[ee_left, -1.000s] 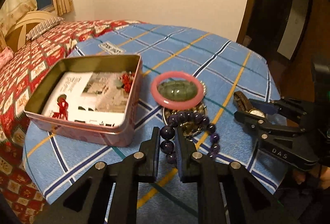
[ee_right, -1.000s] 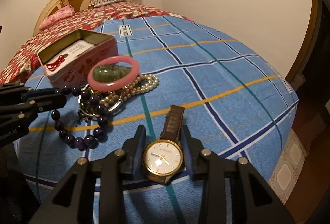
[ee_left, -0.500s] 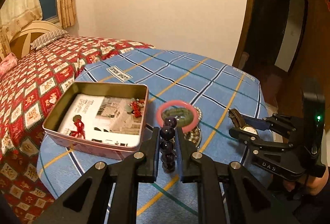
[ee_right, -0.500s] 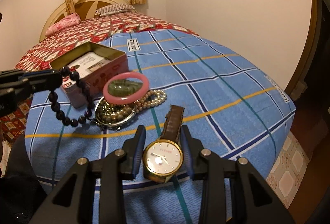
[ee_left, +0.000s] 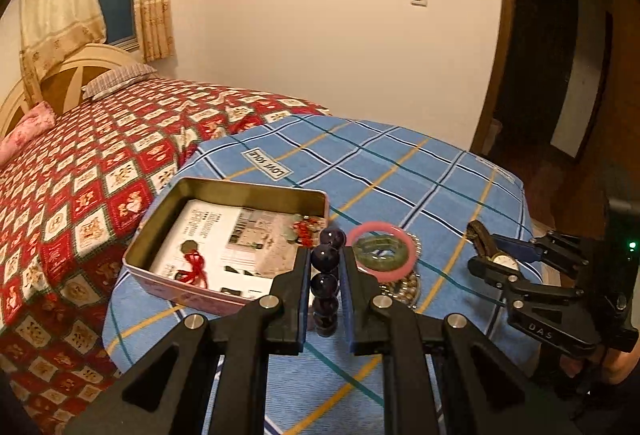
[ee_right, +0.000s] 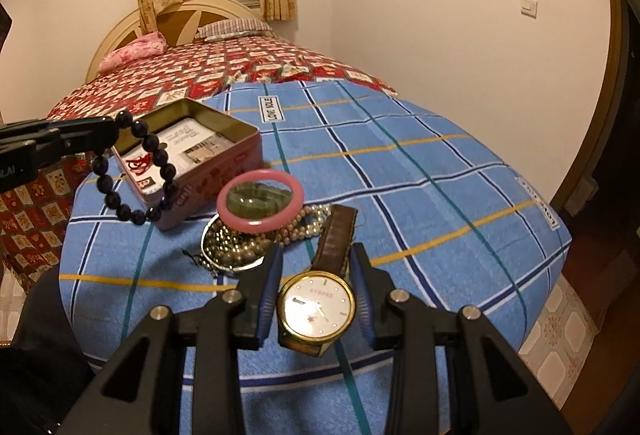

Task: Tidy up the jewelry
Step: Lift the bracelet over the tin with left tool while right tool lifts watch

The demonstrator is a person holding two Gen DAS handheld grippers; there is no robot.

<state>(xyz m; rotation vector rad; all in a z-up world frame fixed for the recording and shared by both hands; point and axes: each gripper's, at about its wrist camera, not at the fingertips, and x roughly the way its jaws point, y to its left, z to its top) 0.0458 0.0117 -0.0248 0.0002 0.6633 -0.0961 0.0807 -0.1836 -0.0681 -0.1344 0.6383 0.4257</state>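
Observation:
My left gripper (ee_left: 325, 255) is shut on a dark purple bead bracelet (ee_left: 326, 283), which hangs in the air beside the open pink tin (ee_left: 160, 231). From the right wrist view the bracelet (ee_right: 138, 171) dangles as a loop from the left gripper (ee_right: 114, 127) in front of the tin (ee_right: 224, 171). My right gripper (ee_right: 316, 271) is shut on a gold watch (ee_right: 316, 309) with a brown leather strap, lifted off the blue checked cloth (ee_right: 420, 187). A pink bangle (ee_right: 260, 201) with a green stone in it rests on a small dish of pearl beads (ee_right: 232, 251).
The tin holds printed paper and red-tasselled charms (ee_left: 192, 267). The cloth-covered table (ee_left: 400, 175) stands against a bed with a red patterned quilt (ee_left: 80, 171). A dark doorway (ee_left: 560, 75) is at the right. A hand (ee_left: 620, 363) holds the right gripper (ee_left: 492, 255).
Both grippers rose from the cloth. The purple bracelet left the table and now hangs from the left gripper; the watch stays clamped in the right one, higher above the cloth.

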